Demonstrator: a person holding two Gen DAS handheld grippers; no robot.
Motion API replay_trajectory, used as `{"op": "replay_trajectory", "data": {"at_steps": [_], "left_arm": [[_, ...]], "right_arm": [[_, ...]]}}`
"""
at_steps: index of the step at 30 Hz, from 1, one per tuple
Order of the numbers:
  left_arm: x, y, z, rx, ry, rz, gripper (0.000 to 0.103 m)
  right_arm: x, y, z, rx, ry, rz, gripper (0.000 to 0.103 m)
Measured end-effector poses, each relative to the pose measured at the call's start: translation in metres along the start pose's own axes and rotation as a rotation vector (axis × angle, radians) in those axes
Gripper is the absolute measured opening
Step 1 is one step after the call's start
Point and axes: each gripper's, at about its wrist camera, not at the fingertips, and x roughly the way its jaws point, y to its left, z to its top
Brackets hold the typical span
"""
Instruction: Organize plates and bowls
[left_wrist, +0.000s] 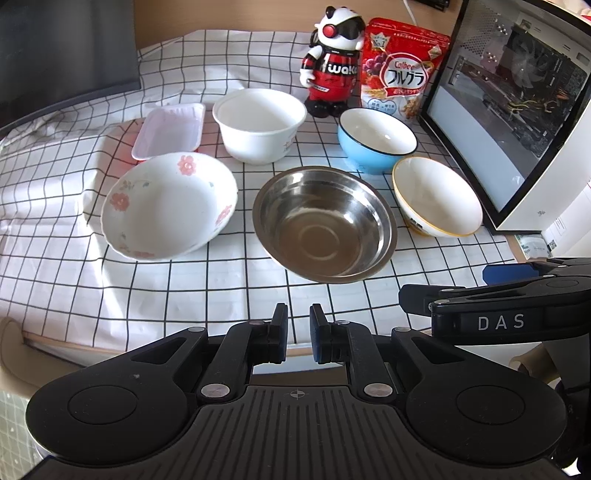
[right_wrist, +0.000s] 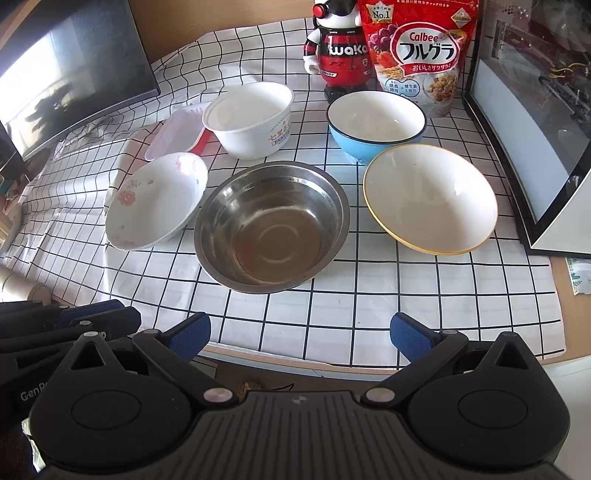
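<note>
Left wrist: my left gripper (left_wrist: 298, 334) hung nearly closed, narrow gap, nothing held, over cloth (left_wrist: 184, 288) edge. Steel bowl (left_wrist: 325, 223) straight ahead; floral bowl (left_wrist: 170, 206) to its left, yellow-rimmed bowl (left_wrist: 437, 197) to its right.

Right wrist: my right gripper (right_wrist: 299, 338) spread wide, empty. Blue bowl (right_wrist: 376, 123) and white tub (right_wrist: 251, 118) behind (cereal bag (right_wrist: 421, 48) beyond).

Shiny metal bowl (right_wrist: 271, 225) on matt checked cloth (right_wrist: 369, 295); glossy ceramic bowls.
</note>
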Motion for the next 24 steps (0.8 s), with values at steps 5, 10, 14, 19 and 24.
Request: {"op": "replay_trajectory", "data": {"at_steps": [5, 10, 14, 19, 24], "left_arm": [[0.0000, 0.0003, 0.0000, 0.001, 0.000, 0.000, 0.015], [0.0007, 0.0010, -0.0007, 0.000, 0.003, 0.000, 0.015], [0.0013, 0.0012, -0.0009, -0.001, 0.003, 0.001, 0.015], [0.0020, 0.0012, -0.0017, -0.003, 0.004, 0.001, 0.015], [0.0026, 0.0019, -0.0016, -0.006, 0.006, 0.002, 0.015]], "right_arm": [[0.0004, -0.0002, -0.0001, 0.001, 0.002, 0.001, 0.103], [0.0006, -0.0002, -0.0001, 0.001, 0.002, 0.000, 0.103], [0.0012, 0.0000, -0.0001, 0.001, 0.003, 0.000, 0.103], [0.0015, 0.0004, 0.0005, 0.001, 0.003, 0.000, 0.103], [0.0026, 0.0007, 0.0005, -0.001, 0.001, 0.001, 0.103]]}}
